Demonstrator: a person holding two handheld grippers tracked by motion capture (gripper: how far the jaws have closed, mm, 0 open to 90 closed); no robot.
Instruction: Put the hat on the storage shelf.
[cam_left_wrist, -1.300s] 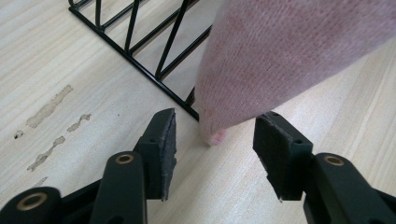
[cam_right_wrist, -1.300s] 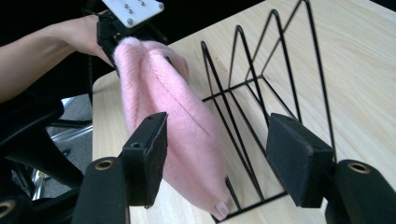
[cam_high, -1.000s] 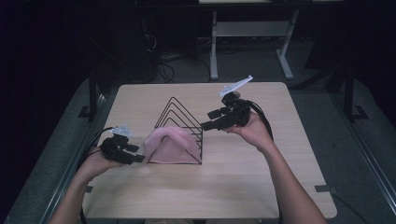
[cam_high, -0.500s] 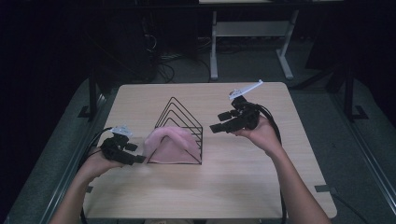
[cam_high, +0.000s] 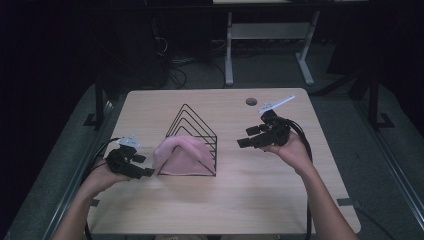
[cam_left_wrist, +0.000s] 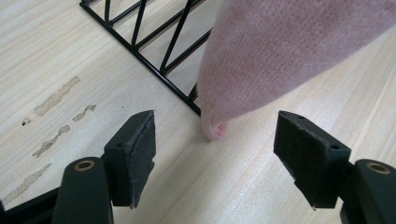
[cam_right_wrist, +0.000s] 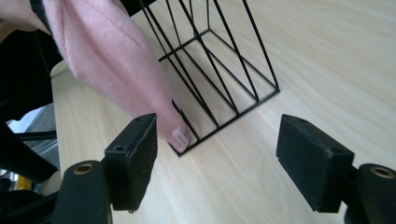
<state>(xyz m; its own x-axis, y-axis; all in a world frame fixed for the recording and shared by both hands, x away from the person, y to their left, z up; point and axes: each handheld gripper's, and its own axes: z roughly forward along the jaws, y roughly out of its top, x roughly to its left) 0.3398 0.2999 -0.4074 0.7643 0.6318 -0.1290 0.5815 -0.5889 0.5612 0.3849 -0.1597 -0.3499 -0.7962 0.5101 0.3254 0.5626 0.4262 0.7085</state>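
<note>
Both grippers stand wide open, holding nothing. Left gripper (cam_high: 141, 172) is just beside the cloth (cam_high: 181, 155) on the rack (cam_high: 197, 125); right gripper (cam_high: 245, 142) is farther off.

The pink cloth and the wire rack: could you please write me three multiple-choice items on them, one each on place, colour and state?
1. Where does the pink cloth lie?
A. draped over the near end of the wire rack
B. flat on the floor
C. folded at the table's far corner

2. What colour is the wire rack?
A. white
B. black
C. red

3. How do the jaws of the left hand-held gripper stand?
A. clamped on the cloth
C. clamped on a wire
B. open, holding nothing

Answers: 1 A, the cloth hangs over the rack's front wires; 2 B, its wires are black; 3 B, the pads stand apart from the cloth's tip.
</note>
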